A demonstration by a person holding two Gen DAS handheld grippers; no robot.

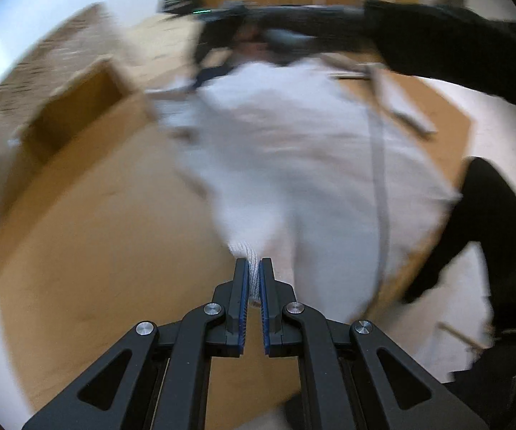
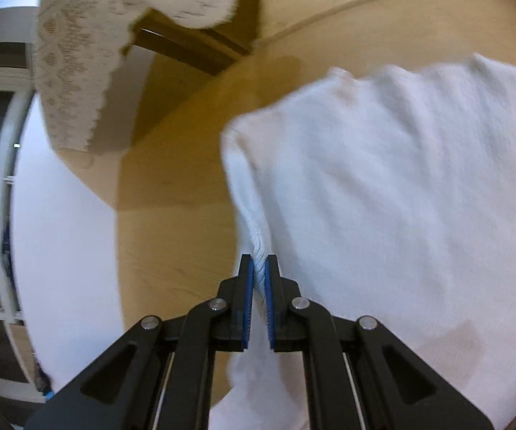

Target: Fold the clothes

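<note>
A white knit garment [image 1: 293,150] is stretched above a round wooden table [image 1: 96,251]. My left gripper [image 1: 254,268] is shut on its ribbed edge. In the right wrist view my right gripper [image 2: 259,265] is shut on another ribbed edge of the same white garment [image 2: 401,197], which spreads to the right over the table [image 2: 179,215]. In the left wrist view the other gripper [image 1: 222,36] shows blurred at the garment's far end, under a black-sleeved arm [image 1: 455,43].
A cardboard box [image 1: 78,107] stands at the table's left side. A patterned knit cloth [image 2: 78,61] hangs over the table's far left edge. The person's dark-clothed leg [image 1: 480,222] is at the right. White floor [image 2: 64,251] lies beyond the table edge.
</note>
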